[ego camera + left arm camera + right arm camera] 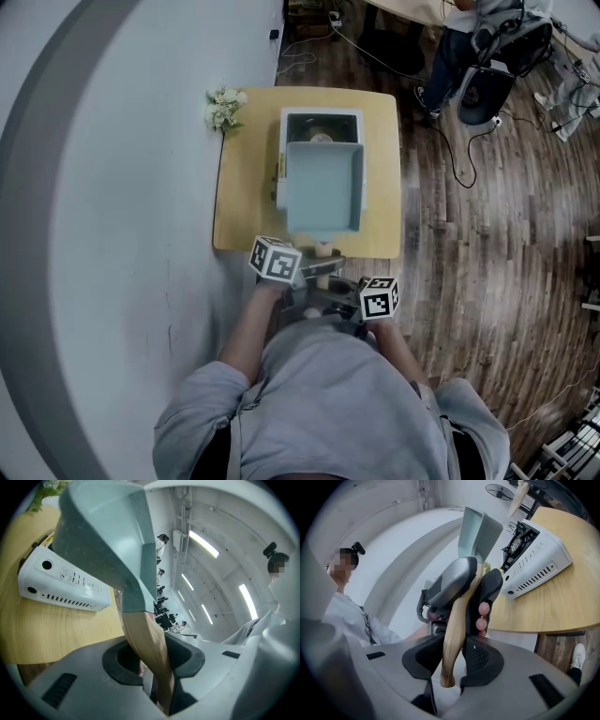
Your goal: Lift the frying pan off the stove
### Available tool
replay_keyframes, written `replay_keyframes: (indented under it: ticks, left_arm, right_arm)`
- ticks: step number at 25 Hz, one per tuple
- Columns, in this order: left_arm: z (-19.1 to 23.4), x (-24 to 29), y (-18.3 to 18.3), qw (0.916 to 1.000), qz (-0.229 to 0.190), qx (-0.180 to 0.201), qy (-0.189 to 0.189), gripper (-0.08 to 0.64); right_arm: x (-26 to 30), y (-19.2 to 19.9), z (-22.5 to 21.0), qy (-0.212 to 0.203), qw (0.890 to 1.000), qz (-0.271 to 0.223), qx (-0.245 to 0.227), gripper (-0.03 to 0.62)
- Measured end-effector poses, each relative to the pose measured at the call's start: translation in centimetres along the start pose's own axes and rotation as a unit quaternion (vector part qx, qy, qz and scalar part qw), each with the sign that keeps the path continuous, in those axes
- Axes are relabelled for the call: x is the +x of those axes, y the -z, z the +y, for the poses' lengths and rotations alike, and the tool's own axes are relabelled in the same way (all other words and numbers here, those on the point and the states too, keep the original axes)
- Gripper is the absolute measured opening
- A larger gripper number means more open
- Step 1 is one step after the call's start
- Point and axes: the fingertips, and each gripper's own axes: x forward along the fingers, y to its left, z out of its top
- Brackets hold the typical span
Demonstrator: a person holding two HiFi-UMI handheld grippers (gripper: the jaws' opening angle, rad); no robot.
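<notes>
The left claw point(152, 656) and, behind it at the handle's end, the right claw point(452, 660) both clamp the light wooden handle point(145, 639) of the grey-blue square frying pan point(108, 536), whose long axis runs straight ahead from them, apparently raised above the white portable stove point(61, 585) on the wooden tabletop point(47, 630).

A wooden table point(242, 211) bears a white stove point(298, 116) and flowers point(223, 106).

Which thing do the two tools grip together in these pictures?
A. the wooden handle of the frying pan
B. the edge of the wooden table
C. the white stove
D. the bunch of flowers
A: in the left gripper view the left tool is closed on the wooden handle of the frying pan, and in the right gripper view the right tool clamps the same handle.
</notes>
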Motion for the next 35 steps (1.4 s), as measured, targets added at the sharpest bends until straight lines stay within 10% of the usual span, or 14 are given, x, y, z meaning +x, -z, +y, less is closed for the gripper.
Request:
replay_keyframes:
  ticks: [18, 35]
  left_arm:
    - [-7.3, -1.6, 11.2, 0.9995, -0.014, 0.029, 0.006, 0.124]
    - [-9.8, -0.2, 13.1, 0.9989, -0.029, 0.035, -0.011, 0.124]
  right_arm:
    - [-2.1, 11.3, 6.9, 0.019, 0.998, 0.016, -0.057, 0.115]
    - [-4.6, 13.1, 8.9, -0.001, 0.997, 0.026, -0.072, 0.115]
